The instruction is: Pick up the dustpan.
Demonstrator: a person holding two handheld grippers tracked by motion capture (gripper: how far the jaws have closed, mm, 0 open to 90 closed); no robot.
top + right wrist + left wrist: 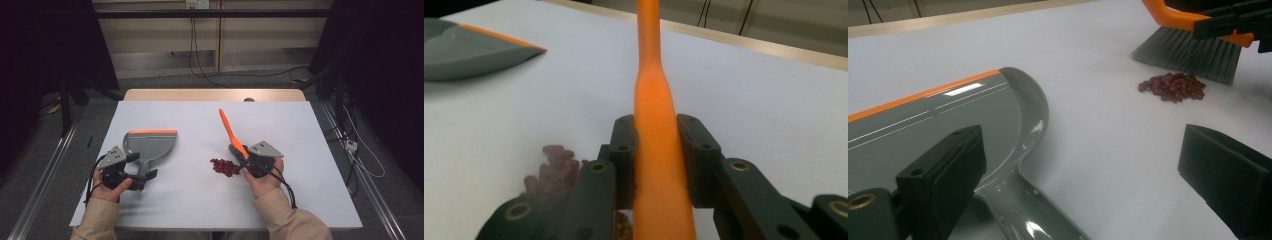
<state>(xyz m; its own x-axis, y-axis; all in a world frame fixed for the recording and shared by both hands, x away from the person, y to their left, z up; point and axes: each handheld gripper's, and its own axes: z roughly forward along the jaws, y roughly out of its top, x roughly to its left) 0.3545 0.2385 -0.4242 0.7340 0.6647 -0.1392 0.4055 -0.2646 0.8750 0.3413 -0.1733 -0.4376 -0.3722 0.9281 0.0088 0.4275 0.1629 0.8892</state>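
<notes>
A grey dustpan (pixel 150 145) with an orange front lip lies flat on the left of the white table, its handle pointing toward me. My left gripper (pixel 141 166) is open, with the dustpan handle (pixel 1023 215) lying between its wide-apart jaws and neither pad pressing on it. My right gripper (pixel 245 160) is shut on the orange handle of a brush (pixel 229 127), which points away toward the table's far side. The brush's grey bristles (pixel 1188 52) rest on the table just behind a small heap of dark red beans (pixel 225 167), right of the dustpan.
The white tabletop (pixel 300 130) has a wooden strip (pixel 215 95) along its far edge. Metal rails run beside the table on both sides, and cables (pixel 360 155) lie on the floor at the right and behind.
</notes>
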